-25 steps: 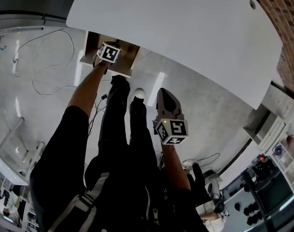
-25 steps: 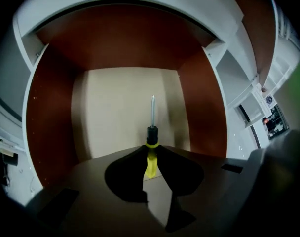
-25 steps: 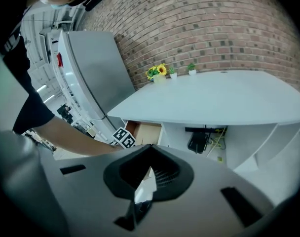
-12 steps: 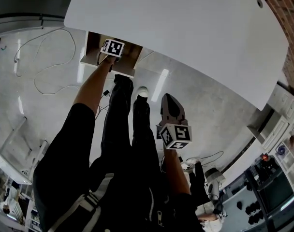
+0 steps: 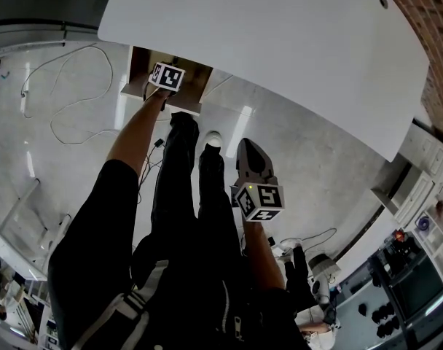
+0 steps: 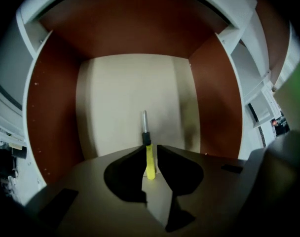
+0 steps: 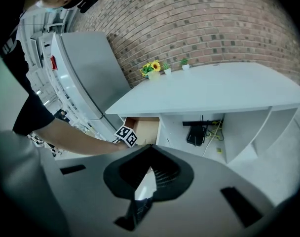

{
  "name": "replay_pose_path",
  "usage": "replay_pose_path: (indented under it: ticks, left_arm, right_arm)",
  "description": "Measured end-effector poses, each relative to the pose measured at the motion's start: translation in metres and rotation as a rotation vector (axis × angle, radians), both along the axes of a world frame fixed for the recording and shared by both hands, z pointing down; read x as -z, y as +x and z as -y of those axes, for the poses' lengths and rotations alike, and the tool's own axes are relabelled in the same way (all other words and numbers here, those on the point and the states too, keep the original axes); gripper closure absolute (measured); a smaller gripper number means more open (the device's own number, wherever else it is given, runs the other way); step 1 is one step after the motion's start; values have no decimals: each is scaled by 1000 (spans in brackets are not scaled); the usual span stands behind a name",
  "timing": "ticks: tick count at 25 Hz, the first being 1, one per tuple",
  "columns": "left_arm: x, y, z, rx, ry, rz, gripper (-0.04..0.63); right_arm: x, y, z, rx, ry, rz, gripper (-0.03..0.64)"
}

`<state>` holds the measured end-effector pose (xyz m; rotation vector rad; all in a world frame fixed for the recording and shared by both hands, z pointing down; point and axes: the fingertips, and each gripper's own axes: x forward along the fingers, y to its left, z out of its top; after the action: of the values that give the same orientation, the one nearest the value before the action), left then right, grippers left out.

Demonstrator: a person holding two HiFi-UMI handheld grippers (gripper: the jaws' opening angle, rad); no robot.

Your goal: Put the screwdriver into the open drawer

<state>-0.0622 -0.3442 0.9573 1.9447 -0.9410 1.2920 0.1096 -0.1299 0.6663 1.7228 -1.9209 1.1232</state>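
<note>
- The white desk [image 5: 280, 57] overhangs the open drawer [image 6: 56, 107], which is pulled out at its left end. The drawer's red-brown walls and pale floor look bare, so nothing inside seems to block a drop.
- The person's left arm [image 5: 138, 133] stretches forward over the floor to reach the drawer, while the legs [image 5: 185, 195] stand back from it.
- The left gripper [image 6: 150, 148] is inside the drawer mouth and points along its length. Its jaws are pinched on the yellow handle of the screwdriver [image 6: 149, 159].
- The right gripper [image 7: 150, 147] hangs near the person's waist, well apart from the drawer. Its jaws are pressed together on nothing, and I take it to be parked out of the way.
- The screwdriver's metal shaft points toward the drawer's back wall, lined up with the walls. It seems held above the floor, so opening the jaws should let it lie flat.
- Loose cables [image 5: 76, 93] trail on the grey floor left of the drawer, clear of the reach.
- Small potted sunflowers [image 7: 152, 69] sit on the desk's far edge by the brick wall [image 7: 214, 23].
</note>
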Motion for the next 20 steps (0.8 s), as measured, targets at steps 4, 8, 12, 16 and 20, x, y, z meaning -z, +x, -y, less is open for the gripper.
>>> replay_pose_path:
  ticks: [4, 8, 12, 16, 20]
  left_arm:
    - [27, -4, -11, 14, 18, -42, 514]
    - [70, -11, -25, 22, 65, -63, 515]
    - [121, -13, -44, 10, 126, -118, 552]
    - [184, -25, -58, 38, 200, -133, 561]
    - [260, -16, -82, 73, 306, -274, 565]
  right_arm:
    - [15, -5, 4, 24, 34, -5, 609]
    - [31, -7, 5, 61, 67, -21, 609]
    - [53, -9, 7, 110, 110, -40, 609]
    - [80, -9, 13, 142, 179, -62, 609]
    - [106, -8, 11, 167, 235, -68, 609]
